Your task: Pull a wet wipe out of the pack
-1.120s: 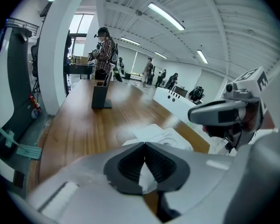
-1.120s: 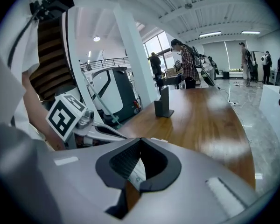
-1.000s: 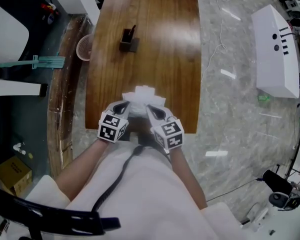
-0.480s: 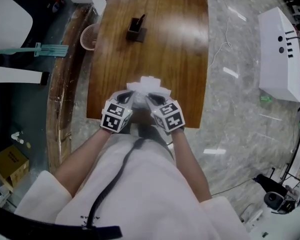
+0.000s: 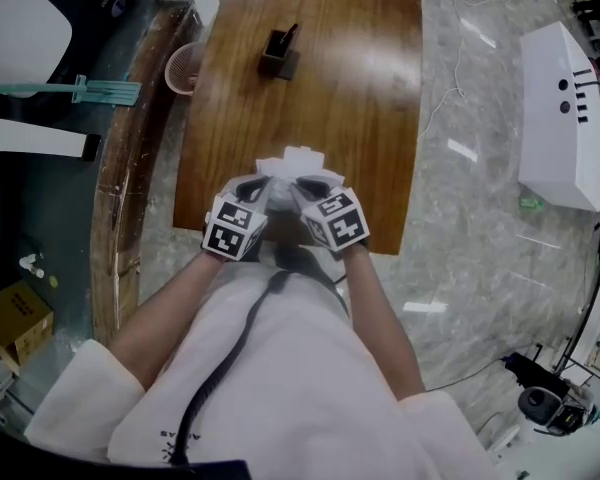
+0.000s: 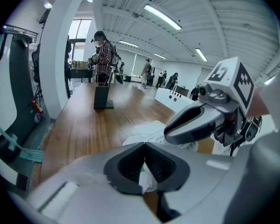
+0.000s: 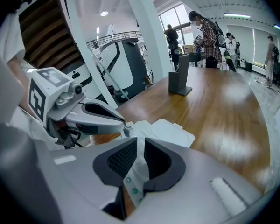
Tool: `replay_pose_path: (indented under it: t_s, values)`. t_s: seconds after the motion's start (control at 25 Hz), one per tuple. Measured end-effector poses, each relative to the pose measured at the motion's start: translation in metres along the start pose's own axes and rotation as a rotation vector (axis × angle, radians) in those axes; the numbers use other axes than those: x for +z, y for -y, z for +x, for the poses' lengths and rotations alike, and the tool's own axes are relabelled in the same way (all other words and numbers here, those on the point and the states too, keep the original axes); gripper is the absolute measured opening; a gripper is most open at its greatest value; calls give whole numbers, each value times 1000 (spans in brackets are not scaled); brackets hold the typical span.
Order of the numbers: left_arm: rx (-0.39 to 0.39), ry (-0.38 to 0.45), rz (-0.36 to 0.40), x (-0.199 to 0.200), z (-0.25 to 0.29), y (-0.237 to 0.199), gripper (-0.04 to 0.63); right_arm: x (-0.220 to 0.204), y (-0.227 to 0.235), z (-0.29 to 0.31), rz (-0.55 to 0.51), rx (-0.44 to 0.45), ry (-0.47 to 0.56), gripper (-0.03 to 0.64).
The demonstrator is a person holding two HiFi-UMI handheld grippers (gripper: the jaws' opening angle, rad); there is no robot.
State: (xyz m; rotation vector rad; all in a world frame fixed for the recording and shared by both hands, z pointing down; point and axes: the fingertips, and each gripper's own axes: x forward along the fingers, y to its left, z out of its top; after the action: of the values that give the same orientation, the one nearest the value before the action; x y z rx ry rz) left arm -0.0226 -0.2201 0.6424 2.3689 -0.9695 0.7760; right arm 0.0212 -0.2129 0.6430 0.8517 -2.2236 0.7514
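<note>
The white wet wipe pack point(image 5: 298, 161) lies at the near edge of the wooden table point(image 5: 360, 88). My left gripper point(image 5: 256, 190) sits at its near left side, shut on a white fold of the pack with a green mark. In the left gripper view that fold is pinched between the ribbed pads of the left gripper point(image 6: 143, 147). My right gripper point(image 5: 304, 189) is at the near right side, close beside the left. In the right gripper view the right gripper point(image 7: 139, 143) is shut on a white strip of the pack point(image 7: 164, 130) printed with green dots.
A black holder point(image 5: 278, 61) stands further up the table. A pink basket point(image 5: 184, 69) sits off the table's left edge, a white machine point(image 5: 568, 118) stands on the floor at the right, and a cardboard box point(image 5: 16, 318) lies at the lower left. People stand far behind the table.
My right gripper has come down and in towards the left one at the pack. The left gripper has stayed put.
</note>
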Motion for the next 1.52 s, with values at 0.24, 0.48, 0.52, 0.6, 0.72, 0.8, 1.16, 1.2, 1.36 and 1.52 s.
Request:
replay_pose_path:
  t_s: [0.24, 0.48, 0.52, 0.6, 0.72, 0.8, 1.16, 1.2, 1.36, 1.52]
  values:
    - [5, -9, 2, -2, 0, 1, 8, 0, 0, 7, -25, 25, -55, 54]
    - [11, -7, 3, 0, 0, 0, 8, -7, 2, 14, -67, 20, -109, 37]
    - [12, -7, 4, 0, 0, 1, 7, -7, 3, 14, -69, 20, -113, 27]
    - [13, -7, 6, 1, -1, 1, 6, -6, 2, 12, -66, 26, -115, 17]
    - [15, -7, 9, 1, -1, 0, 7, -2, 2, 7, -54, 27, -95, 14]
    - [16, -3, 12, 3, -1, -1, 6, 2, 3, 2, -34, 24, -63, 14]
    - [18, 19, 20, 13, -3, 0, 8, 6, 15, -28, 86, 15, 52, 12]
    - [16, 19, 19, 13, -4, 0, 8, 6, 15, -30, 93, 15, 60, 11]
    - [10, 27, 24, 18, -7, 3, 12, 4, 16, -39, 114, 9, 88, 11]
    - [5, 43, 38, 25, -9, 4, 31, 8, 19, -48, 130, 1, 120, 11]
